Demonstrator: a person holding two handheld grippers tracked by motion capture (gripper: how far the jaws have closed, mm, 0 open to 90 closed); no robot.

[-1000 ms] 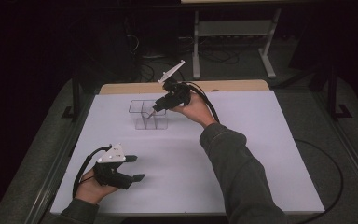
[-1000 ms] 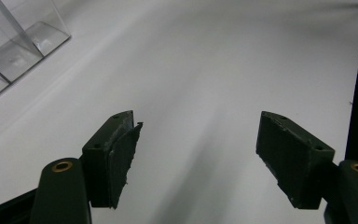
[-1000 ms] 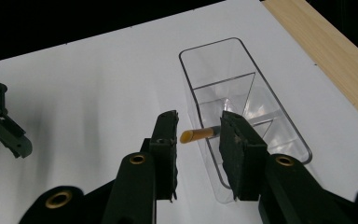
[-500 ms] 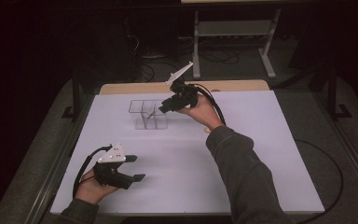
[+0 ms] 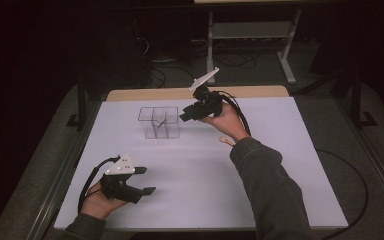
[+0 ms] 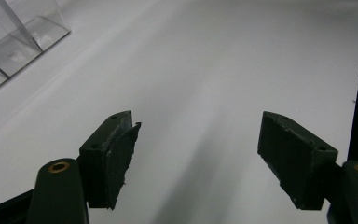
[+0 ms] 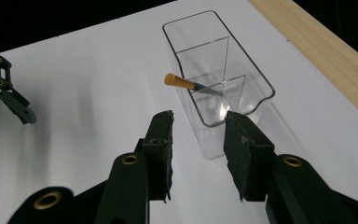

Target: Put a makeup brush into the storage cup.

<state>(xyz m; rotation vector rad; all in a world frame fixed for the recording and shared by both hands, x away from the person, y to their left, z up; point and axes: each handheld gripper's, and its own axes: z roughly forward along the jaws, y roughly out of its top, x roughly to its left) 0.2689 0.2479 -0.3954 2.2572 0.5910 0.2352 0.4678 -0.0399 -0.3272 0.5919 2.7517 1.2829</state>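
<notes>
Risk first: tipping of the clear organiser [image 5: 159, 122], light and unheld, if clipped by the right gripper [image 5: 187, 116] hovering just at its 3 o'clock side in the high view. Also possible: the orange-handled tool [image 7: 186, 84] sliding or flipping out, since leaning tilted across a divider with the handle poking over the rim and the metal end down inside. Right jaws parted, just been opening, nothing between them. Left gripper [image 5: 145, 181] well apart at 7 o'clock on the white desk [image 5: 260, 200], jaws spread wide and empty, too far off to steady the organiser. Organiser itself at about 11 o'clock on the desk. Count: one organiser with seemingly three compartments, one tool, two grippers, plus one small pale thing [image 5: 223, 140] by the right wrist, too small to identify.
</notes>
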